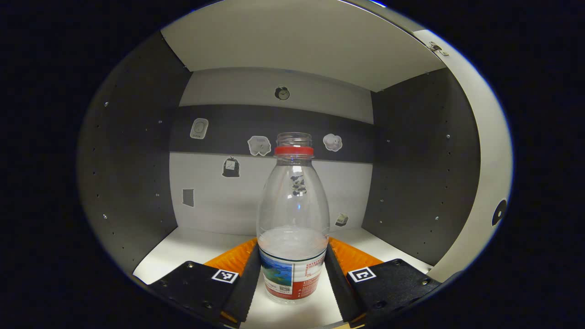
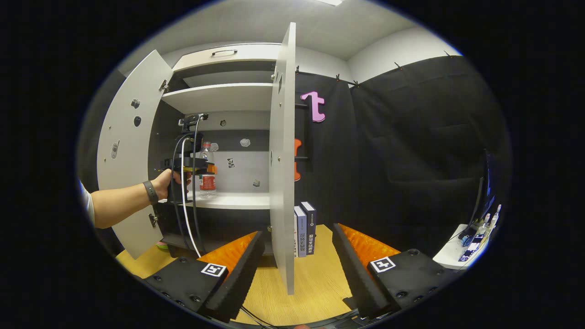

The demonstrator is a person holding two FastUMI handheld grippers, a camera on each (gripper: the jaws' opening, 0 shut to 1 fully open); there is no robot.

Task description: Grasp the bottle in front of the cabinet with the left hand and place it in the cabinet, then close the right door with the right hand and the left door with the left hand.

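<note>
A clear plastic bottle (image 1: pixel 292 219) with a red neck ring and no cap stands upright on the cabinet's white shelf (image 1: pixel 192 246). My left gripper (image 1: pixel 292 242) is shut on its lower body, one black pad pressing each side. The right gripper view shows the same bottle (image 2: pixel 207 176) inside the cabinet, with the left gripper (image 2: pixel 187 164) held by a hand (image 2: pixel 162 183). Both doors stand open: the left door (image 2: pixel 128 151) swung wide, the right door (image 2: pixel 282 160) seen edge-on. My right gripper (image 2: pixel 298 230) is open, with the right door's edge in line between its fingers.
Stickers dot the cabinet's back wall (image 1: pixel 274 192). The right door's inner face (image 1: pixel 480 160) curves along the right of the left gripper view. Two books (image 2: pixel 305 228) stand on the wooden tabletop (image 2: pixel 315 278) beside the cabinet. Cables (image 2: pixel 185 205) hang from the left gripper.
</note>
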